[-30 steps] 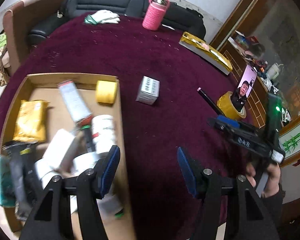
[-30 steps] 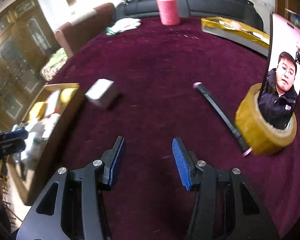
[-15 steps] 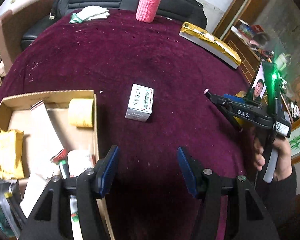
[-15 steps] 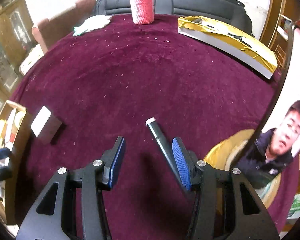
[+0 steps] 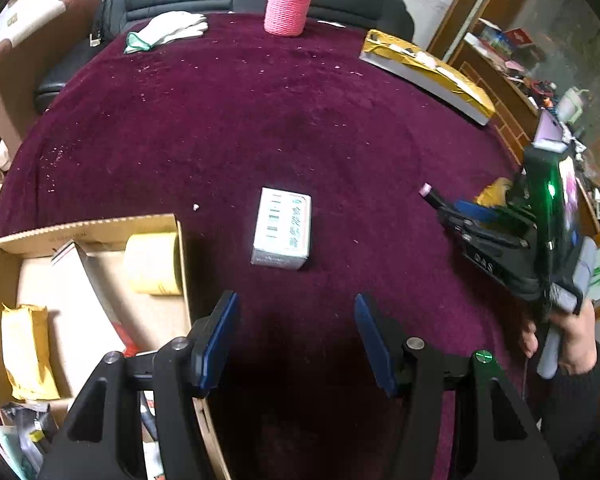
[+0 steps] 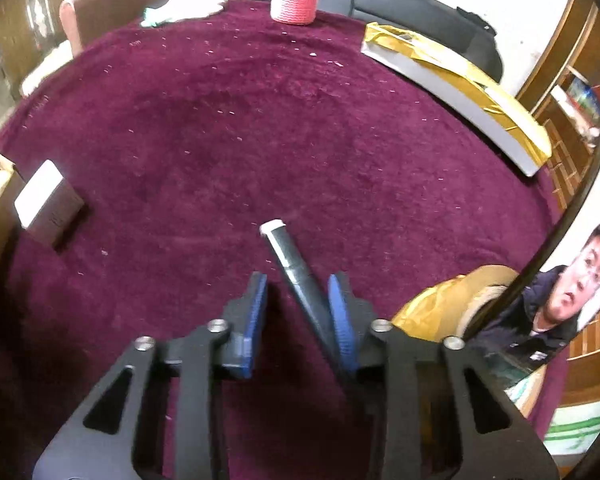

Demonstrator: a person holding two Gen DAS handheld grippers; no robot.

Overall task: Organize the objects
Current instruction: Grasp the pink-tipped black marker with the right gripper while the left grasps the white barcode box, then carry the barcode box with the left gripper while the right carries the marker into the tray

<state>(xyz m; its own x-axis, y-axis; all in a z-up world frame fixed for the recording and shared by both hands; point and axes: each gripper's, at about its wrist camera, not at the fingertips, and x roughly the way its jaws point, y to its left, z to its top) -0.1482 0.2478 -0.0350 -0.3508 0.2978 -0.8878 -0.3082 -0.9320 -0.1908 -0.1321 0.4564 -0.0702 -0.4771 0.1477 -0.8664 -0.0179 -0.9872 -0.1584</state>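
Right gripper (image 6: 298, 300) jaws narrower round black pen (image 6: 296, 268), contact unclear

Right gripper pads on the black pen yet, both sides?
Apart on one side. The right wrist view shows the black pen between the right gripper pads, lying against the right-hand pad, with a plain gap to the other. The jaws have just been closing.

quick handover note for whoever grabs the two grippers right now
Right gripper: fingers have just been closing around the black pen; one pad touches it, a gap remains on the other side, not clamped.
Left gripper: open, empty, above the cloth near the small white box.
Done: tape roll and packets sit in the cardboard box.
Left: the pen and the small white box.
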